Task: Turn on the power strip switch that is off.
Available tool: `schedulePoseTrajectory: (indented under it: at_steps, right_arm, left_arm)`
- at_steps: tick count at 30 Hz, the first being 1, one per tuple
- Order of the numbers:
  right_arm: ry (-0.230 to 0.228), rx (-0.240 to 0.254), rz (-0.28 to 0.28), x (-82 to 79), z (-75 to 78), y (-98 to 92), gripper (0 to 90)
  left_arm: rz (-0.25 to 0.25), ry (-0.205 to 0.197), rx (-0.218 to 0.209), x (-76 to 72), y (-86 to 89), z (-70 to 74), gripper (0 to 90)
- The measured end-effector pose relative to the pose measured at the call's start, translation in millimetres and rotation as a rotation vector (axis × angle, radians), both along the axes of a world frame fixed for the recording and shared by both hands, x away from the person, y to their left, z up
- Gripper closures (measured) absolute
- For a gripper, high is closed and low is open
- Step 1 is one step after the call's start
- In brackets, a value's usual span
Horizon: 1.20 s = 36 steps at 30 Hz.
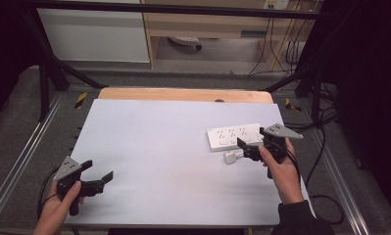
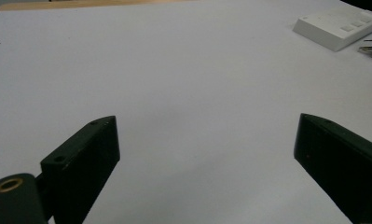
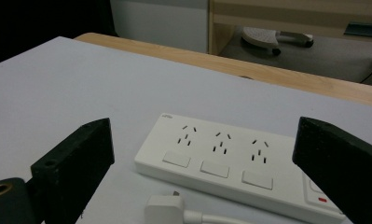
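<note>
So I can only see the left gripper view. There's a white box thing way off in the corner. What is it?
Observer: A power strip with three sets of socket holes and a button under each.
Operator: What's the little white thing beside it?
Observer: A plug lying flat on the table, with a white cord. It's not in any socket.
Operator: Where's the other gripper?
Observer: The right gripper is right at the plug, jaws wide open, holding nothing.
</note>
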State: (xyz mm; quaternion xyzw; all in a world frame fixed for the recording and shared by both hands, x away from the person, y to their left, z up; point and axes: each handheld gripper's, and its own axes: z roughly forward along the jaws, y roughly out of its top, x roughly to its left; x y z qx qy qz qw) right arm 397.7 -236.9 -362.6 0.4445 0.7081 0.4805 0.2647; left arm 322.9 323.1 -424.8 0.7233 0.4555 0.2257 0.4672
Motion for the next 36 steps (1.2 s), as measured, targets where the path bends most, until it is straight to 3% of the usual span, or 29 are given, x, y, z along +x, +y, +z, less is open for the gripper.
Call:
schedulePoseTrajectory:
  at_steps: [4,12,22,26,31,36]
  right_arm:
    - [-0.009,0.024,0.002,-10.4,-7.6,-4.5,5.7]
    - [-0.014,0.008,0.006,-31.6,-40.9,-16.2,4.8]
    - [-0.005,0.018,-0.002,-48.5,-63.4,-36.7,4.6]
    - [0.014,0.025,-0.016,-53.2,-71.3,-44.3,4.5]
    - [0.055,-0.001,-0.035,-56.6,-80.7,-49.4,4.3]
    - [0.116,-0.067,-0.091,-53.5,-88.2,-51.0,4.3]
  left_arm:
    - [0.0,0.0,0.0,0.1,0.2,-0.1,6.9]
    - [-0.002,-0.003,0.003,-0.1,-0.3,0.0,6.9]
    - [-0.005,-0.008,0.007,-0.2,0.0,0.0,6.8]
    - [-0.003,-0.007,0.007,-0.4,0.0,0.1,6.8]
    - [-0.004,-0.006,0.008,-0.4,-0.2,0.2,6.8]
    - [-0.005,-0.007,0.01,-0.3,-0.4,0.4,6.8]
